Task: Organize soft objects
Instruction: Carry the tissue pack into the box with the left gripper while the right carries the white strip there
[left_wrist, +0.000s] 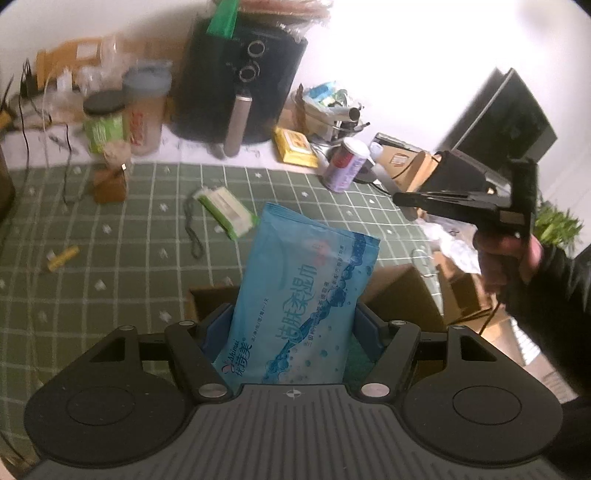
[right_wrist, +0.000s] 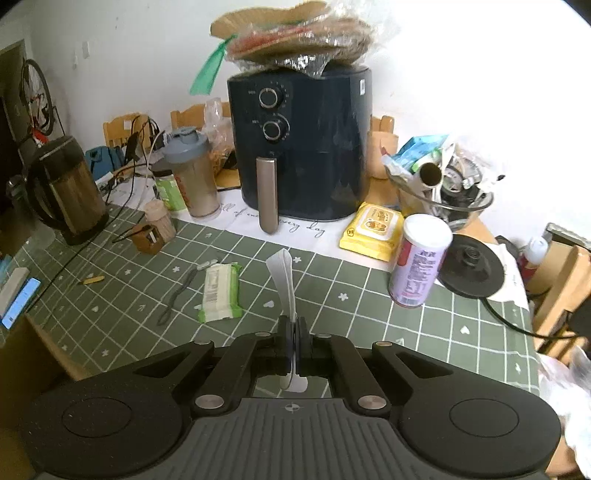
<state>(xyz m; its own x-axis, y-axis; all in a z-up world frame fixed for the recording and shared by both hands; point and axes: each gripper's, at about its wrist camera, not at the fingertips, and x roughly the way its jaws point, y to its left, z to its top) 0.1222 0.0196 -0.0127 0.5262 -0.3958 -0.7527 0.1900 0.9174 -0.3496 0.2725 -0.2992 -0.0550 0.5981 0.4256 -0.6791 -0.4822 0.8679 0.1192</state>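
A blue wet-wipe pack (left_wrist: 306, 280) stands upright between the fingers of my left gripper (left_wrist: 291, 315), which is shut on its sides above an open cardboard box (left_wrist: 402, 295). My right gripper (right_wrist: 293, 325) is shut on a thin white strip (right_wrist: 282, 273) that sticks up from its fingers, above the green checked tablecloth (right_wrist: 351, 325). In the left wrist view the right gripper (left_wrist: 400, 199) hangs in the air at the right, carried by a hand (left_wrist: 506, 258). A green and white tissue pack (right_wrist: 221, 291) (left_wrist: 225, 212) lies flat on the cloth. A yellow wipe pack (right_wrist: 373, 230) (left_wrist: 295, 147) lies further back.
A dark air fryer (right_wrist: 299, 155) stands at the back with bagged items on top. Around it are a purple can (right_wrist: 419, 258), a kettle base (right_wrist: 472, 266), a glass bowl (right_wrist: 443, 199) of odds and ends, a shaker bottle (right_wrist: 195, 173), a kettle (right_wrist: 66, 192) and cables. A lit phone (right_wrist: 20, 301) lies at the left edge.
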